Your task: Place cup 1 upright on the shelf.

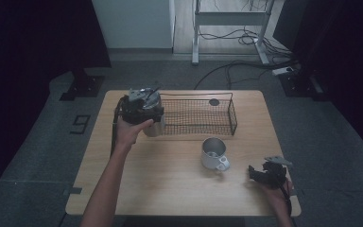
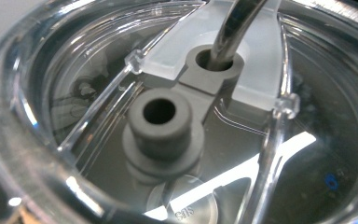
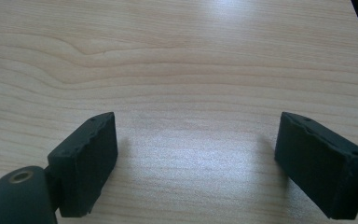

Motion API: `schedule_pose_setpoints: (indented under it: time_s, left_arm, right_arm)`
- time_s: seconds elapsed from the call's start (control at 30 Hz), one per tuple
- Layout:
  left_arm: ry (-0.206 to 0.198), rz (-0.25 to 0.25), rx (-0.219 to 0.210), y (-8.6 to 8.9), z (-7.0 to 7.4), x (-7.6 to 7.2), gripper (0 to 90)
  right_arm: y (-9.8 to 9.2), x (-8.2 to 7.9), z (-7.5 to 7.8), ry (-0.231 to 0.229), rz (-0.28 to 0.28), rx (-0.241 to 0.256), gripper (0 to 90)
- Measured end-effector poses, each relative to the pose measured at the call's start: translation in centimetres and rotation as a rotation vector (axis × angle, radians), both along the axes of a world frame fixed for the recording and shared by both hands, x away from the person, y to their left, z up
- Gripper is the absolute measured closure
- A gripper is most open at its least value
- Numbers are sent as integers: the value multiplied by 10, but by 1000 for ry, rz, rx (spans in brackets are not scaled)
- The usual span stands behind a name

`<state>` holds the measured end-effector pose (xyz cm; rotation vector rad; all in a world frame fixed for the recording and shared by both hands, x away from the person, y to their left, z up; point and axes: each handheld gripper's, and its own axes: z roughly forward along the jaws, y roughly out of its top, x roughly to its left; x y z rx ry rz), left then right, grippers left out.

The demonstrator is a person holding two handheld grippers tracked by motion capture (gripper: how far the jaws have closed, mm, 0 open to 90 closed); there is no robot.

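Wooden table (image 1: 170,161): right gripper (image 3: 196,158) jaws spread wide, holding nothing.

On the wooden table (image 1: 170,175) we count one wire basket (image 1: 198,116), one metal mug (image 1: 214,153) just before it, and one lidded tumbler (image 1: 150,116) at its left end, two grippers.

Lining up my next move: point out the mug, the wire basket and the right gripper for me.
mug (image 1: 212,150), high view, on its inner wall.
wire basket (image 1: 232,113), high view, on its right end wall.
right gripper (image 3: 196,163), right gripper view, midway between its fingertips.
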<state>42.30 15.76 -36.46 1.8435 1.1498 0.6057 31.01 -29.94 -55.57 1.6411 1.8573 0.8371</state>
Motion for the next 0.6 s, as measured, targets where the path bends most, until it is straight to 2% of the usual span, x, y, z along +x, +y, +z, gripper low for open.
schedule_pose_setpoints:
  time_s: [0.3,0.4,0.6]
  left_arm:
    - [10,1,-10,-5,-4,8,40]
    - [16,1,-27,-5,-5,12,40]
    - [12,7,-12,-7,-4,17,40]
  right_arm:
    - [0,0,0,1,-1,1,130]
    - [0,0,0,0,-1,-1,130]
    - [0,0,0,0,0,-1,130]
